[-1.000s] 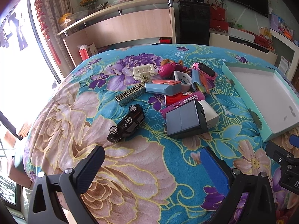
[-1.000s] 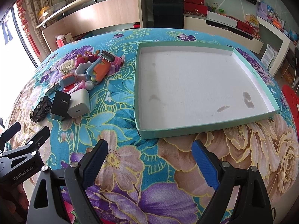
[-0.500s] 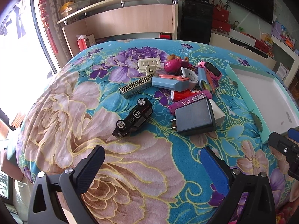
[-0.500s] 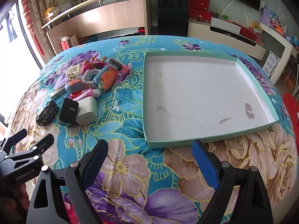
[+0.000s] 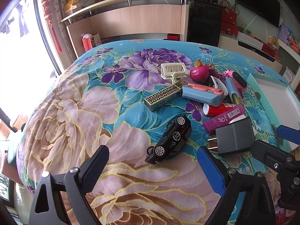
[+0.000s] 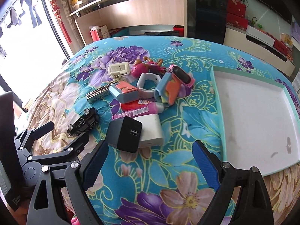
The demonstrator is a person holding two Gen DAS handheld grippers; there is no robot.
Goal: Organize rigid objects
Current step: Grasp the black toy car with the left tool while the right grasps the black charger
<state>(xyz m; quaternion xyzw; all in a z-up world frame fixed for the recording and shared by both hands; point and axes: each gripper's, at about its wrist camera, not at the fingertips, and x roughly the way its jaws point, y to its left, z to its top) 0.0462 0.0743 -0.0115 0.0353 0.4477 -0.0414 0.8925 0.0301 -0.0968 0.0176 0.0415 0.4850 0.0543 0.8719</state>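
Right wrist: tray [image 6: 219,101] bare inside

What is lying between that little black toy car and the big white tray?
In the right wrist view, a black plug charger and a white charger block lie side by side between the black toy car and the shallow white tray.

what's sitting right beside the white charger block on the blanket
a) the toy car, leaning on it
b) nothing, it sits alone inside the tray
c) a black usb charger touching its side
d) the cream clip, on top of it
c: in the right wrist view the black USB charger lies against the left side of the white charger block, while the black toy car lies apart to the left.
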